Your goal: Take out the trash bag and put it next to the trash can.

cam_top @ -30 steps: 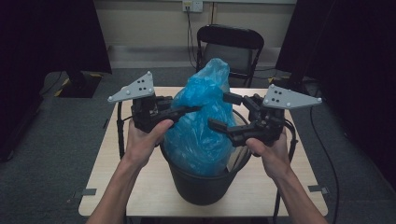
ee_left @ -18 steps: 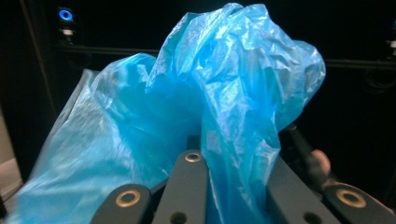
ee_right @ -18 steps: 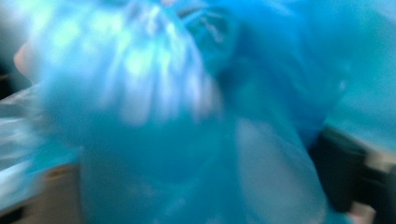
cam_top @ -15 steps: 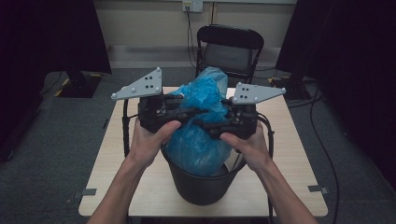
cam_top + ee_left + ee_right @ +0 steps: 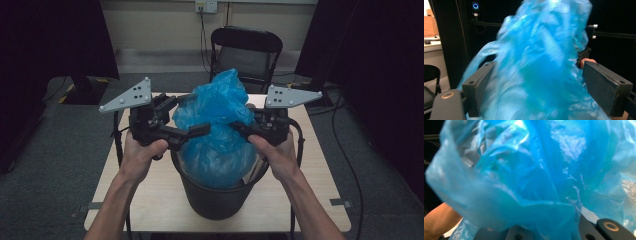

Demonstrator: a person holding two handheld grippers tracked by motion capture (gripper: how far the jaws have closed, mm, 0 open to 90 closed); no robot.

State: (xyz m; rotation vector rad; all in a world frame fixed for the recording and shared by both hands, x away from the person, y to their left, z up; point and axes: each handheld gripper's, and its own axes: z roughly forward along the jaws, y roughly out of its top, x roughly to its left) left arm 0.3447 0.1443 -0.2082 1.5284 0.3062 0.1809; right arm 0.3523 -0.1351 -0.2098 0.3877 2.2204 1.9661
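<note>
A crumpled blue plastic bag [image 5: 217, 125] bulges up out of a black bin [image 5: 215, 200] on the wooden table [image 5: 150, 200]. My left gripper [image 5: 200, 131] reaches in from the bag's left side. In the left gripper view it [image 5: 544, 87] is open, its two jaws wide apart with the bag [image 5: 544, 50] between them. My right gripper [image 5: 239, 127] meets the bag from the right. In the right gripper view the bag [image 5: 524, 177] drapes over the gripper [image 5: 554, 236], and a gathered fold runs down between jaws that stand close together.
A black folding chair [image 5: 245, 50] stands behind the table, under a wall socket with cables. Dark curtains hang on both sides. Grey carpet surrounds the table. Cables trail down from both grippers.
Both hands came together at the bag's neck, then drew apart again. The left gripper moved left and down, and the bag's top now stands taller and wider.
</note>
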